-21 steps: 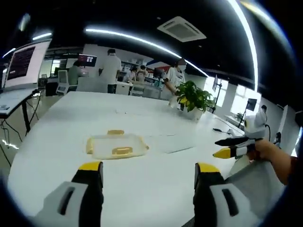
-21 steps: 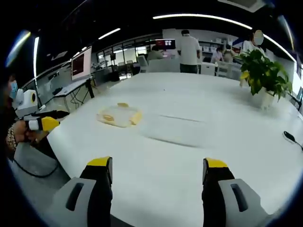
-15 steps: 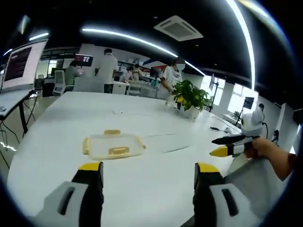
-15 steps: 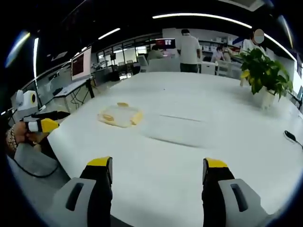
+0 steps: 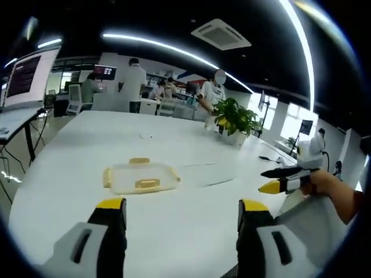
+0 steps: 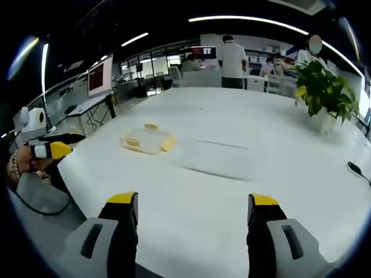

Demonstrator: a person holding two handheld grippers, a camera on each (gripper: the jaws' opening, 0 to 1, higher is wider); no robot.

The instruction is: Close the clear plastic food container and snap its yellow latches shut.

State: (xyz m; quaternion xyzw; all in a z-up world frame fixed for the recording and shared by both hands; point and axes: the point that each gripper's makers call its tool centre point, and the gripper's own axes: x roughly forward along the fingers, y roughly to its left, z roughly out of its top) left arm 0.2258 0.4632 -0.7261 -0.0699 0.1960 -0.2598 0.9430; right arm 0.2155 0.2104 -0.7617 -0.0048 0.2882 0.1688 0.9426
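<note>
Open-plan office with strip lights overhead, people standing at desks in the background, a large monitor on a side desk. In the foreground, a broad white table (image 5: 191, 214), seen in both views. On it, toward the far right edge, a leafy green potted plant in a white pot (image 5: 236, 123), also in the right gripper view (image 6: 322, 92). A small dark object near the table's right edge in the right gripper view (image 6: 356, 168), too small to identify.

Flat on the table, the clear plastic food container with yellow latches (image 5: 141, 178): well ahead of the left gripper, slightly left of centre in the left gripper view, lid lying on top, one yellow latch on the near side, one on the far side, one on the left end. Whether the latches are snapped down cannot be told. Same container in the right gripper view (image 6: 146, 141), far off and left of centre.

Left gripper (image 5: 181, 206): yellow-tipped black jaws wide apart, holding nothing, above the near table edge. Right gripper (image 6: 193, 202): jaws likewise wide apart, empty, above the table well short of the container. Right gripper also at the right of the left gripper view (image 5: 285, 180), held in a hand (image 5: 326, 186); left gripper at the left of the right gripper view (image 6: 51, 149).
</note>
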